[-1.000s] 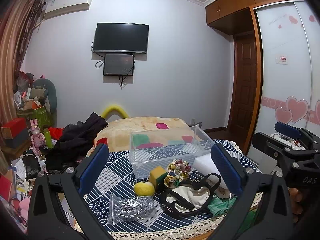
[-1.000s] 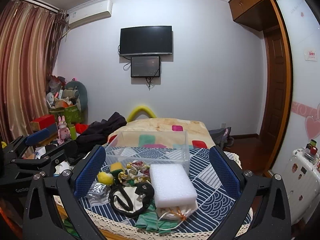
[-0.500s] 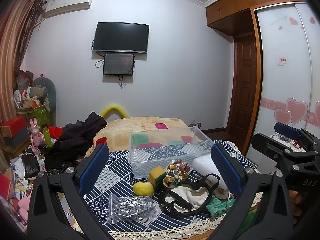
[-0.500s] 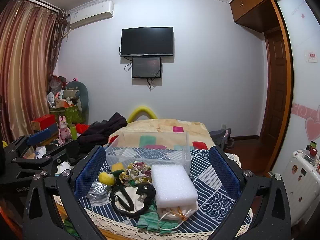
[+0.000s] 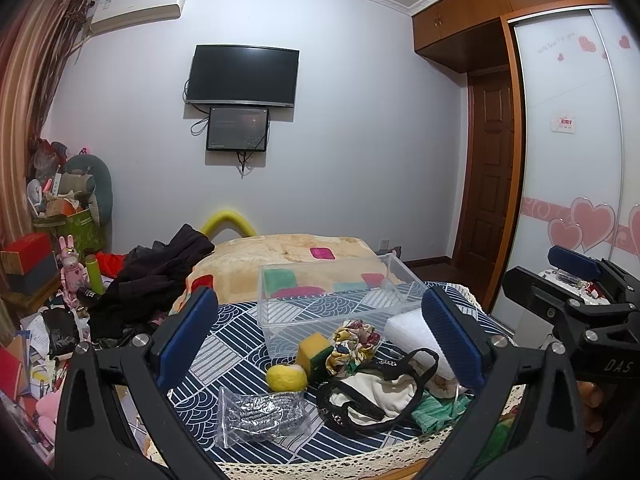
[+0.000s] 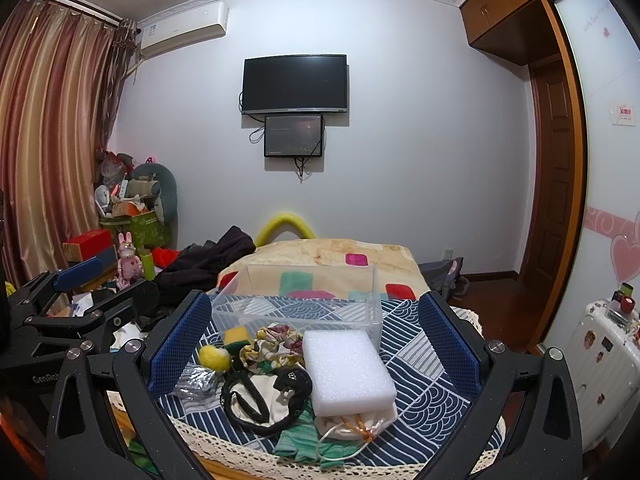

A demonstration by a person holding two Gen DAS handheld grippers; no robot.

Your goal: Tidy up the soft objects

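Observation:
A clear plastic bin stands empty on the blue patterned tablecloth. In front of it lie a yellow-green sponge, a yellow ball, a floral scrunchie, a white foam block, a cream bag with black straps, a green cloth and a bagged silver scourer. My left gripper is open and empty above the pile. My right gripper is open and empty above it too.
The table's lace edge is nearest me. Behind the bin is a bed with an orange blanket and dark clothes. Clutter and boxes fill the left floor. A white suitcase and wardrobe stand right.
Both views have shifted very slightly; the objects on the table have not moved and both grippers stay open.

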